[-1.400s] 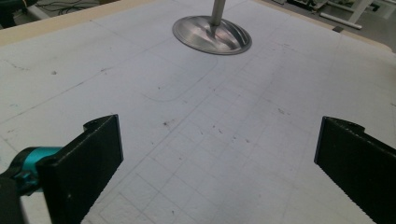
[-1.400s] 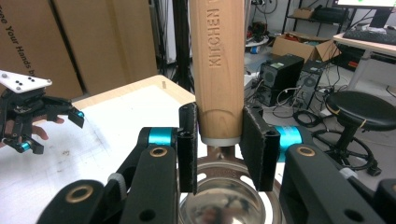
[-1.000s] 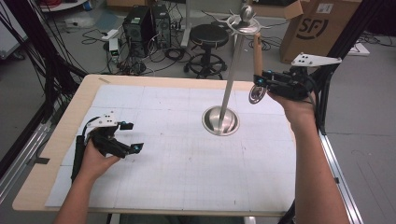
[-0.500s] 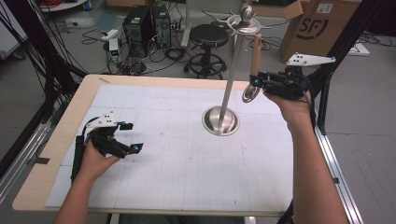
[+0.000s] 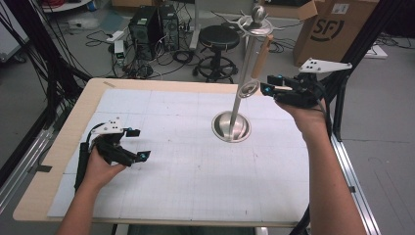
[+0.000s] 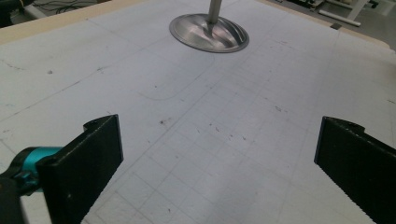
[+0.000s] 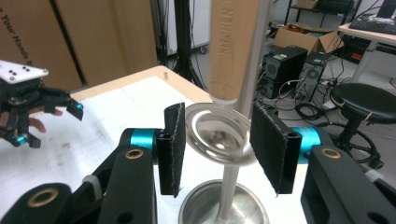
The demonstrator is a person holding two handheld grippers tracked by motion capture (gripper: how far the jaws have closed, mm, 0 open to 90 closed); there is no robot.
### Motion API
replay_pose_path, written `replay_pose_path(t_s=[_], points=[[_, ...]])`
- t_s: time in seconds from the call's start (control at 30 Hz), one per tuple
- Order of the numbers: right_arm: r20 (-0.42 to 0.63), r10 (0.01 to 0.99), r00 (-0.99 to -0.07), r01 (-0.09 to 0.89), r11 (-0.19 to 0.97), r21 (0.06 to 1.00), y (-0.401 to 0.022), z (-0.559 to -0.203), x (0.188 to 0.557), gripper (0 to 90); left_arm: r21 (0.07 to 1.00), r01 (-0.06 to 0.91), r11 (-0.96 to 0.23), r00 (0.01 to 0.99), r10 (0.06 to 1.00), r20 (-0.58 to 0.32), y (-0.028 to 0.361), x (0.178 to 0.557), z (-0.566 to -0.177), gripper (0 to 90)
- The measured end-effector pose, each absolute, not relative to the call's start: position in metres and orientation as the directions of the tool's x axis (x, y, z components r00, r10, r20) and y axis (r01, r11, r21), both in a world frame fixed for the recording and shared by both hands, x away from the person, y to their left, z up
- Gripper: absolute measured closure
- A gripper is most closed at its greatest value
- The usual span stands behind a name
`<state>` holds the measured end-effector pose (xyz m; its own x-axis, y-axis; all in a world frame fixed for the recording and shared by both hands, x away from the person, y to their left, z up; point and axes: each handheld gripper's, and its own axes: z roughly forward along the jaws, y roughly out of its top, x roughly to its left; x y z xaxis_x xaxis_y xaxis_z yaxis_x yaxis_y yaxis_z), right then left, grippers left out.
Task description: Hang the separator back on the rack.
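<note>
Item: 1 utensil stand [image 5: 238,105], polished metal, a round domed base on the gridded white worktop [image 5: 171,196] right of centre and an upright pole topped by a ball and radiating hooks. Hung from 1 hook: a ladle [image 5: 254,73] with a wooden handle and a small round steel bowl, bowl lowest, beside the pole and well above the worktop. Right gripper [image 5: 272,88]: held level at bowl height, jaws part-spread and just been opening, 1 pad on each side of the bowl; in the right gripper view the ladle [image 7: 219,133] sits between the pads with a gap on the left and its rim at or very near the right pad, so it reads as let go rather than pinched. Left gripper [image 5: 136,143]: low over the worktop at the left, well apart from the stand, jaws spread wide on nothing. Progress, judged: hanging looks done, since the ladle bears on the hook; left to do is to draw the right gripper clear without knocking the bowl. Views compared: the high view gives the hook, the whole stand and both forearms; the right gripper view gives the pad gaps and lettering on the handle, too blurred to read; the left gripper view gives the stand [image 6: 208,32] base close up and marks on the worktop.
</note>
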<state>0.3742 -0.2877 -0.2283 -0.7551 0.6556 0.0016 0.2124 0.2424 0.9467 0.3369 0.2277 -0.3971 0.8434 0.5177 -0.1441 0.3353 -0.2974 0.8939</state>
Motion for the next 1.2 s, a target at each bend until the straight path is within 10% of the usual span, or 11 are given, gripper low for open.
replay_pose_path(t_s=[1.2], points=[[-0.022, 0.599, -0.8, 0.233, 0.344, 0.91, -0.275, -0.301, 0.326, 33.5, 0.891, 0.339, -0.302, 0.845, 0.515, -0.147, 0.228, 0.336, -0.397, 1.7]])
